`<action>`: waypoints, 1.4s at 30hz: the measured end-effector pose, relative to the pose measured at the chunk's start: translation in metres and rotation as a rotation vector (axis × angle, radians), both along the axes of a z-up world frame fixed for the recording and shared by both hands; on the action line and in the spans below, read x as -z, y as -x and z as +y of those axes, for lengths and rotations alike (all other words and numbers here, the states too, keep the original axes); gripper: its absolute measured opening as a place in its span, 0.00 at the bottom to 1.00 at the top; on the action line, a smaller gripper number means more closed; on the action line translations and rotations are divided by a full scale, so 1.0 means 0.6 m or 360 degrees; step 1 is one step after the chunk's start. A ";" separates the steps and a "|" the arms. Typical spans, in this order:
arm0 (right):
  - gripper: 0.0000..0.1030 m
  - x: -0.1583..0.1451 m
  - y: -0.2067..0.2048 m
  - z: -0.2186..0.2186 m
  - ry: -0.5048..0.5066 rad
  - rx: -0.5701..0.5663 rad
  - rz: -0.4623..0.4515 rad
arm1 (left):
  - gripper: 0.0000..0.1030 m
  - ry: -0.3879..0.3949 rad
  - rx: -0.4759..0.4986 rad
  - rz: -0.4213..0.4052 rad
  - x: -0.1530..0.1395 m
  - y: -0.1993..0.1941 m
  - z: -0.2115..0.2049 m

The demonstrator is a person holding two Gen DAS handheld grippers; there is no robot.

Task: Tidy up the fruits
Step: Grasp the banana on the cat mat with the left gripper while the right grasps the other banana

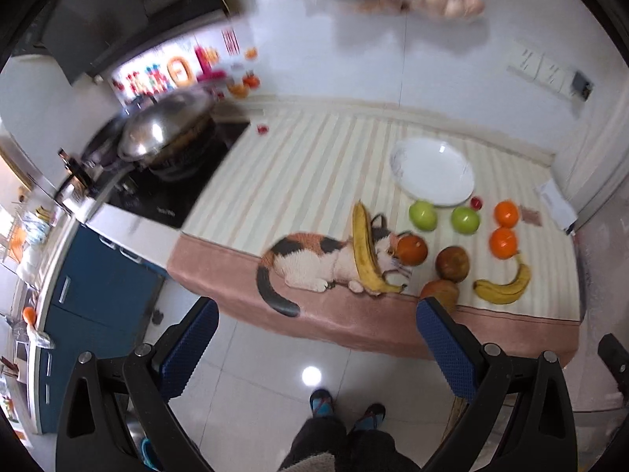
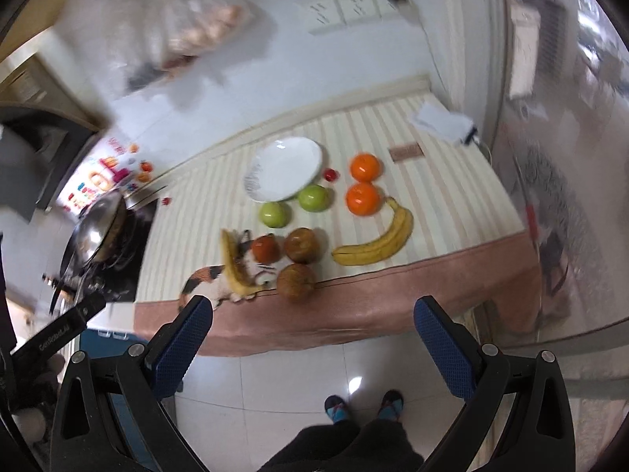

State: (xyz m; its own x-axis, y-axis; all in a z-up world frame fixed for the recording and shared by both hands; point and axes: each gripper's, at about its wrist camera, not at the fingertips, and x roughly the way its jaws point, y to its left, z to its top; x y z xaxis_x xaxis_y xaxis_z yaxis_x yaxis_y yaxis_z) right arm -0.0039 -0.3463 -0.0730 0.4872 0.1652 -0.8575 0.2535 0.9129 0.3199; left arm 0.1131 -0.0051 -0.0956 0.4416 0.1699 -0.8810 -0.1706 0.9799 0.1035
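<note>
Fruit lies on a striped mat (image 1: 298,165) (image 2: 444,204) with a cat picture. An empty white plate (image 1: 432,171) (image 2: 284,168) sits at the back. In front of it are two green apples (image 1: 423,215) (image 2: 274,214), two oranges (image 1: 506,213) (image 2: 365,166), three brownish-red round fruits (image 1: 453,263) (image 2: 301,244) and two bananas (image 1: 365,253) (image 2: 377,246). My left gripper (image 1: 316,330) and right gripper (image 2: 312,328) both stand open, held off the counter's front edge above the floor, with nothing between their blue pads.
A steel wok (image 1: 165,129) (image 2: 96,224) sits on a black hob left of the mat. A small red item (image 1: 476,202) (image 2: 330,174) lies by the plate. Wall sockets (image 1: 538,65) and papers (image 2: 440,120) are at the back right. A person's feet (image 1: 346,409) stand on white floor tiles.
</note>
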 end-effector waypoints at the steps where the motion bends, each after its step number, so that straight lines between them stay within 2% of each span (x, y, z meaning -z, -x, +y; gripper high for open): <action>1: 1.00 0.027 -0.019 -0.015 -0.0043 0.0045 0.0039 | 1.00 -0.0001 -0.0011 0.0053 0.022 -0.019 0.002; 4: 1.00 0.095 -0.068 -0.053 -0.0150 0.0169 0.0147 | 1.00 0.0023 -0.0030 0.0191 0.079 -0.067 0.007; 11: 0.98 0.267 -0.174 -0.111 -0.0202 0.0457 0.0384 | 0.99 0.0131 0.0009 0.0484 0.231 -0.204 0.015; 15: 0.89 0.368 -0.224 -0.123 -0.0200 0.0591 0.0561 | 0.91 0.0192 0.0084 0.0660 0.315 -0.274 0.007; 16: 0.85 0.386 -0.233 -0.124 -0.0195 0.0612 0.0593 | 0.90 0.0202 0.0100 0.0711 0.341 -0.293 0.004; 20: 0.72 0.447 -0.267 -0.121 -0.0213 0.0675 0.0689 | 0.77 0.0231 0.0146 0.0862 0.406 -0.337 0.001; 22: 0.62 0.463 -0.282 -0.116 -0.0203 0.0670 0.0708 | 0.69 0.0238 0.0179 0.0901 0.423 -0.346 -0.005; 24: 0.59 0.466 -0.296 -0.106 -0.0120 0.0650 0.0710 | 0.53 0.0229 0.0211 0.0925 0.432 -0.348 -0.012; 26: 0.52 0.468 -0.306 -0.098 -0.0034 0.0621 0.0750 | 0.47 0.0225 0.0246 0.0916 0.434 -0.346 -0.021; 27: 0.49 0.470 -0.310 -0.095 -0.0003 0.0596 0.0762 | 0.41 0.0220 0.0269 0.0902 0.433 -0.343 -0.027; 29: 0.48 0.475 -0.315 -0.092 0.0012 0.0527 0.0768 | 0.35 0.0214 0.0304 0.0879 0.432 -0.339 -0.038; 32: 0.48 0.478 -0.325 -0.081 0.0125 0.0333 0.0800 | 0.34 0.0100 0.0387 0.0845 0.430 -0.332 -0.062; 37: 0.48 0.483 -0.331 -0.067 0.0299 0.0072 0.0889 | 0.32 -0.0018 0.0448 0.0805 0.422 -0.315 -0.081; 40: 0.48 0.485 -0.330 -0.063 0.0352 0.0012 0.0906 | 0.32 -0.0058 0.0463 0.0798 0.401 -0.312 -0.085; 42: 0.48 0.488 -0.330 -0.069 0.0320 0.0042 0.0905 | 0.35 -0.0049 0.0469 0.0824 0.396 -0.305 -0.091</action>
